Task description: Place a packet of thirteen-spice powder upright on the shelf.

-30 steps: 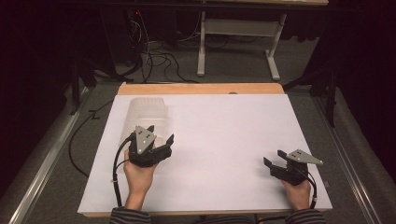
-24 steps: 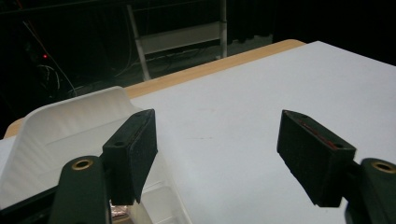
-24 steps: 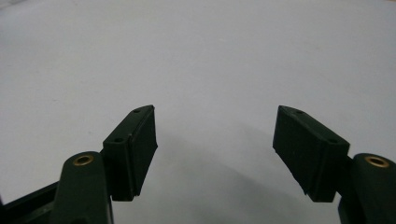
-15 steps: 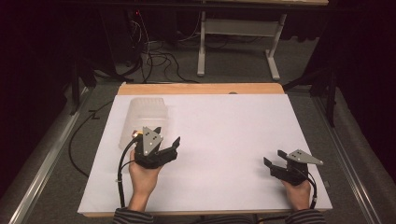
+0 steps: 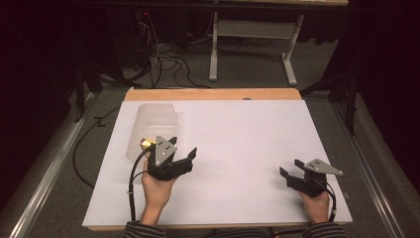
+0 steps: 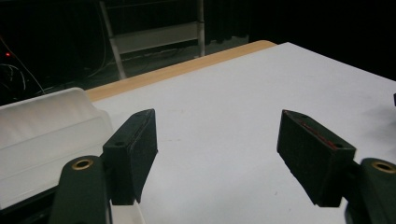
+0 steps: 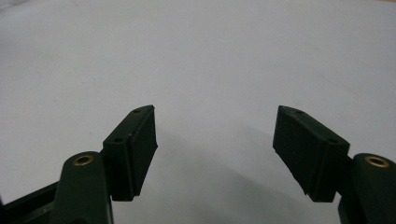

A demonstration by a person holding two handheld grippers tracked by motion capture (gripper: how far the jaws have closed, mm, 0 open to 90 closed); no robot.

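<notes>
Two grippers rested on the white table sheet (image 5: 237, 148) in the high view: the left gripper (image 5: 182, 152) spread wide just right of a translucent plastic container (image 5: 151, 124), the right gripper (image 5: 289, 167) also agape near the front edge, bare sheet between them. From the left gripper view, the container (image 6: 46, 126) sat left of the parted fingers (image 6: 133, 151), the wooden table edge (image 6: 187, 67) beyond. From the right gripper view, its parted fingers (image 7: 133, 149) faced bare sheet.

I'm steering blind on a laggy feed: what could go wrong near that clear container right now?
1. The left tongs sit open right beside the translucent plastic container; a sideways drift could nudge it.
2. A small yellowish item lies at the container's near end, partly hidden behind the tongs, so a grab could miss.
</notes>
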